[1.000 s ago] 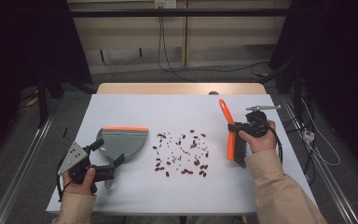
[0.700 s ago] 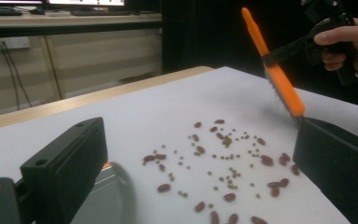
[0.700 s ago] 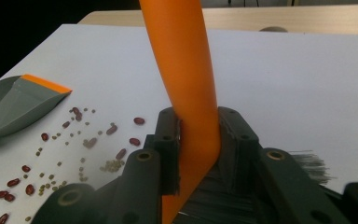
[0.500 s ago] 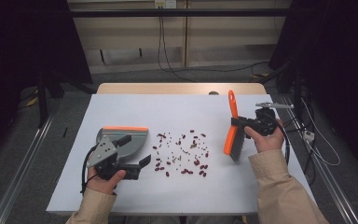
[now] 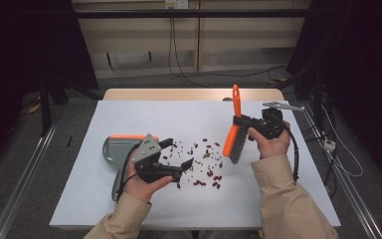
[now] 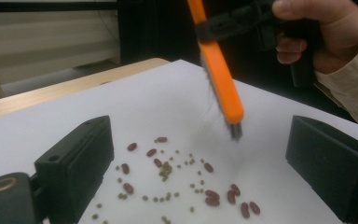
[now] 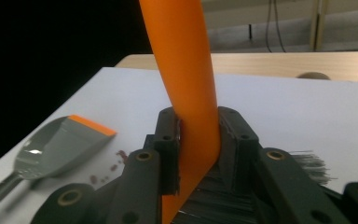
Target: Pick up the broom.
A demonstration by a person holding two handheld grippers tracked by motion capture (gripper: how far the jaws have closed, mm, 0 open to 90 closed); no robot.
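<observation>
An orange brush with dark bristles hangs tilted above the white table, bristles down. My right gripper is shut on its handle. Red beans and small green seeds lie scattered at the table's middle, just left of the bristles. My left gripper is open and holds nothing, low over the left edge of the scatter. Its view looks across the beans to the brush. A grey dustpan with an orange lip lies flat behind my left hand.
The dustpan points its lip toward the beans. A wooden table edge runs along the back. Cables hang off the right side near a metal rail. Dark curtains flank the table.
My left gripper has moved right from beside the dustpan handle, over the pan, to the beans. The right gripper has swung the brush upright and carried it left toward the scatter.
</observation>
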